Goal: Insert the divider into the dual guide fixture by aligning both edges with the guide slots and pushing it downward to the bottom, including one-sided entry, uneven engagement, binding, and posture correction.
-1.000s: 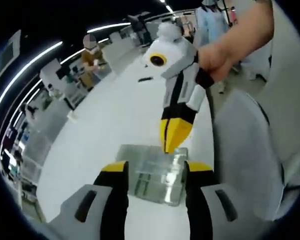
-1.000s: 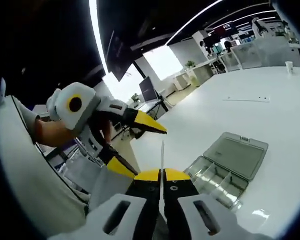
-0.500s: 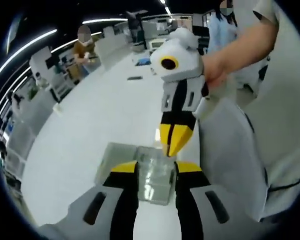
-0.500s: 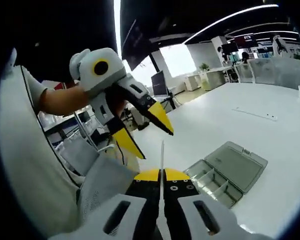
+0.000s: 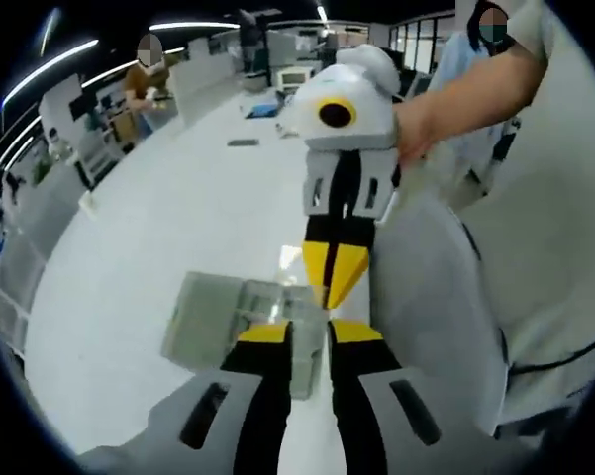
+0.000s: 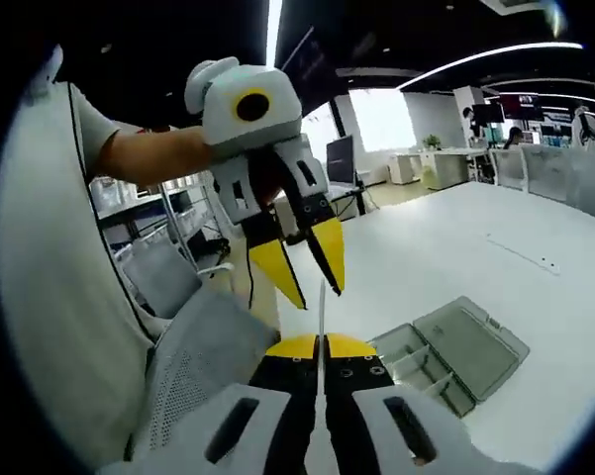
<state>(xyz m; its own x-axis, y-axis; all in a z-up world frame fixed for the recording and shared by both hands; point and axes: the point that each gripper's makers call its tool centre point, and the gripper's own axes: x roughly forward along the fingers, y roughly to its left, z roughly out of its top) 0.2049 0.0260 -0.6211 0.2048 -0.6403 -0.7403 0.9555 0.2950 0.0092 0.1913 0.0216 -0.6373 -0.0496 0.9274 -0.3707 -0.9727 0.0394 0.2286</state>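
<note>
While the right gripper (image 6: 322, 348) rises from the near edge of the right gripper view, its yellow-tipped jaws are pressed together on the divider (image 6: 322, 307), a thin clear sheet seen edge-on that stands up from between the tips. Beyond it and a little to the left, the left gripper (image 6: 299, 272) hangs in the air with its jaws spread, held by a hand (image 6: 267, 183) partly hidden behind its white body; one yellow tip lies just beside the top edge of the divider, though whether they touch cannot be told. On the white worktop (image 6: 455, 257), to the right of the divider and well below it, lies the dual guide fixture (image 6: 446, 356), a clear compartmented box with its lid folded open flat on the far side. In the left gripper view, the left gripper (image 5: 307, 336) shows its jaws parted by a narrow gap, with nothing clearly between them. The right gripper (image 5: 335, 282) points down toward them from the far side, its yellow jaws closed to a point just beyond the left one's tips, with a hand (image 5: 416, 129) around its body. The dual guide fixture (image 5: 218, 317) rests on the worktop (image 5: 178, 218) directly beyond the left jaws, partly hidden by them.
</note>
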